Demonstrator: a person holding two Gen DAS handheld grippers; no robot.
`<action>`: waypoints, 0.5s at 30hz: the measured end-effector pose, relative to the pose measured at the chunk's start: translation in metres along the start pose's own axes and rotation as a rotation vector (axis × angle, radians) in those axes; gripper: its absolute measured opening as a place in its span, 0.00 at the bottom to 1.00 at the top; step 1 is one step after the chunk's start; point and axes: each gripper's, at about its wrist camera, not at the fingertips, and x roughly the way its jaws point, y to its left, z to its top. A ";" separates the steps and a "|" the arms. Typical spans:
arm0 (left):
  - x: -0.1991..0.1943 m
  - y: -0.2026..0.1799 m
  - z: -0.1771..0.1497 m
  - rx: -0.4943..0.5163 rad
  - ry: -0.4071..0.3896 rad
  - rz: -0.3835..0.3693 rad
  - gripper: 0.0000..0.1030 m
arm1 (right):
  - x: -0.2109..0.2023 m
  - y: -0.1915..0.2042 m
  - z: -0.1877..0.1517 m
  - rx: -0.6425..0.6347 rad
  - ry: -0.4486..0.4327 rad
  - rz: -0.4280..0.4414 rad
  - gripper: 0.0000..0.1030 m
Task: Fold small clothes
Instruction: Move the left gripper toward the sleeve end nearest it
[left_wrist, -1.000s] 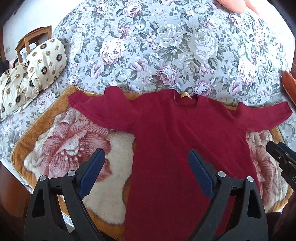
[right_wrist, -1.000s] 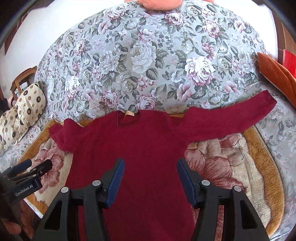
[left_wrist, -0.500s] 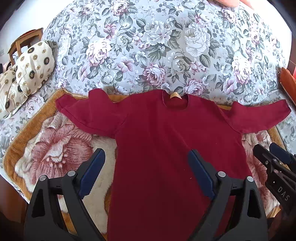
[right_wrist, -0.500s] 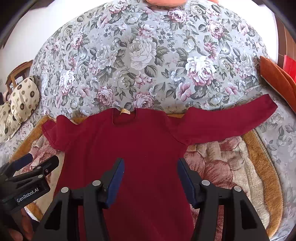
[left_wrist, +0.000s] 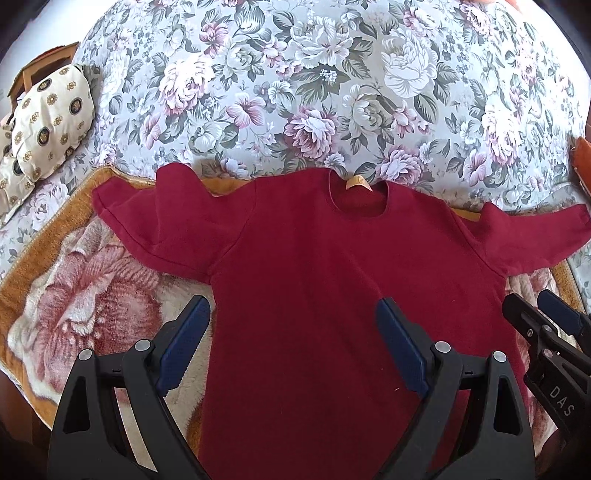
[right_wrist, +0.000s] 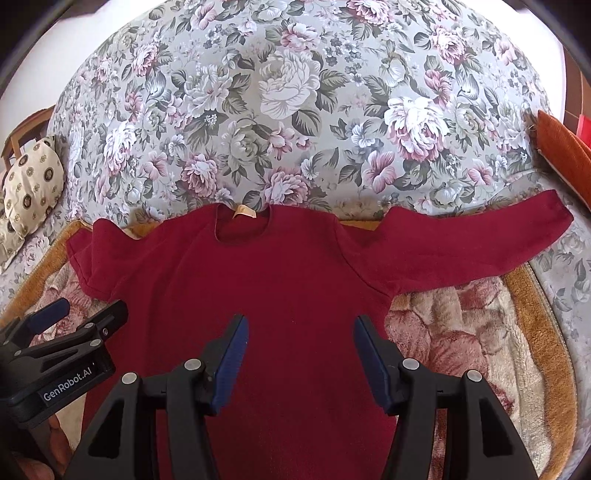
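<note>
A dark red long-sleeved top (left_wrist: 314, 280) lies flat, neck away from me, on a plush rose-patterned blanket (left_wrist: 85, 306). Its left sleeve (left_wrist: 155, 229) is bunched short; its right sleeve (right_wrist: 472, 240) stretches out onto the floral bedspread. My left gripper (left_wrist: 291, 317) is open and empty above the top's lower left body. My right gripper (right_wrist: 299, 328) is open and empty above the middle of the body. Each gripper also shows in the other's view, the right one (left_wrist: 543, 325) and the left one (right_wrist: 81, 314).
The floral bedspread (left_wrist: 332, 92) covers the bed beyond the top. A cream pillow with round motifs (left_wrist: 48, 122) and a wooden chair (left_wrist: 37, 70) stand at the far left. An orange cushion (right_wrist: 565, 147) lies at the far right. The blanket's tan border (right_wrist: 535, 332) runs along the right.
Both grippers have shifted left and slightly forward over the top, so the top sits further right in the views. Both stay open; the top has not moved.
</note>
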 end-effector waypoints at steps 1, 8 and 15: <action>0.002 0.001 0.000 -0.002 -0.001 0.006 0.89 | 0.003 0.001 0.001 0.003 0.003 -0.002 0.55; 0.014 0.008 0.000 -0.007 0.000 0.045 0.89 | 0.017 0.007 0.002 0.022 0.018 -0.007 0.55; 0.016 0.011 0.000 -0.019 -0.001 0.045 0.89 | 0.024 0.011 0.000 0.016 0.035 -0.005 0.55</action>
